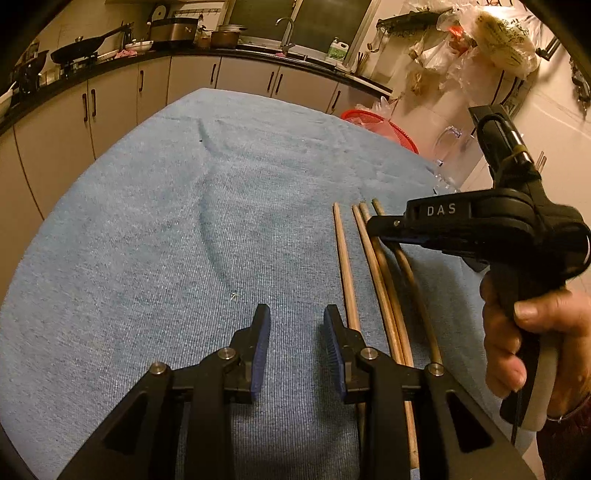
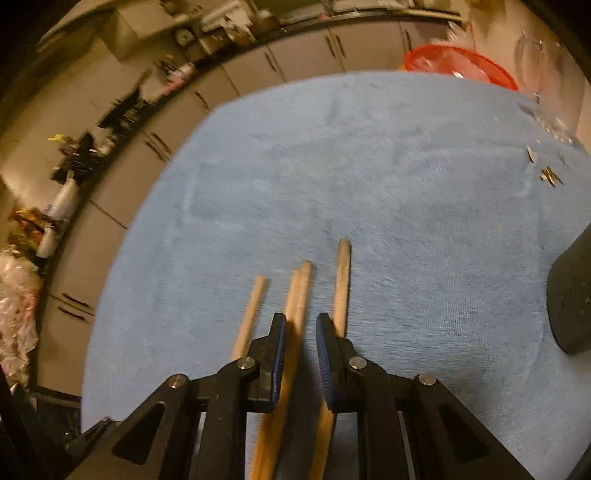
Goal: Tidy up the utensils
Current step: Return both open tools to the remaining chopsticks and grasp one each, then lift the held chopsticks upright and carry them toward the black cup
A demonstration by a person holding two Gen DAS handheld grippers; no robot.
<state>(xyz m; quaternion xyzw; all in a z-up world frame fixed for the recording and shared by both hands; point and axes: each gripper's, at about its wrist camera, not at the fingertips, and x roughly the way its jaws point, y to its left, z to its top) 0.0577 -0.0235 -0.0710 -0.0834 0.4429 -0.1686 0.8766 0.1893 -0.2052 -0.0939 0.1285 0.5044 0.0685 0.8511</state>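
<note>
Table surface: blue towel [image 1: 155, 229], spread flat, a few creases.

Chopsticks [image 1: 373, 258]: four wooden sticks lying on the towel, roughly parallel, ends pointing away from the person. The two middle sticks touch each other along their length; the outer two lie slightly apart from that pair.

Containers: red basket [image 1: 380, 125] beyond the far edge of the towel, contents not readable. Clear plastic pitcher [image 1: 448, 147] just beside it, with what look like thin sticks behind it, too blurred to be sure. Dark round object [image 2: 570, 295] at the right edge of the right wrist view, kind unclear.

Left gripper [image 1: 297, 343]: jaws partly open, nothing between the blue pads [image 1: 260, 350], poised over bare towel just left of the chopsticks.

Right gripper [image 2: 301, 354]: held by a hand [image 1: 532, 339] on its handle; jaws narrowed to a small gap above the middle chopsticks. Whether the pads press on a stick cannot be told; the view is motion-blurred.

Writing: "DAS" in raised letters on the right gripper's body. A green-labelled bottle [image 1: 338, 50] stands by the sink tap [image 1: 286, 31]; label unreadable.

Background: counter with wok [image 1: 85, 46] and pots.
</note>
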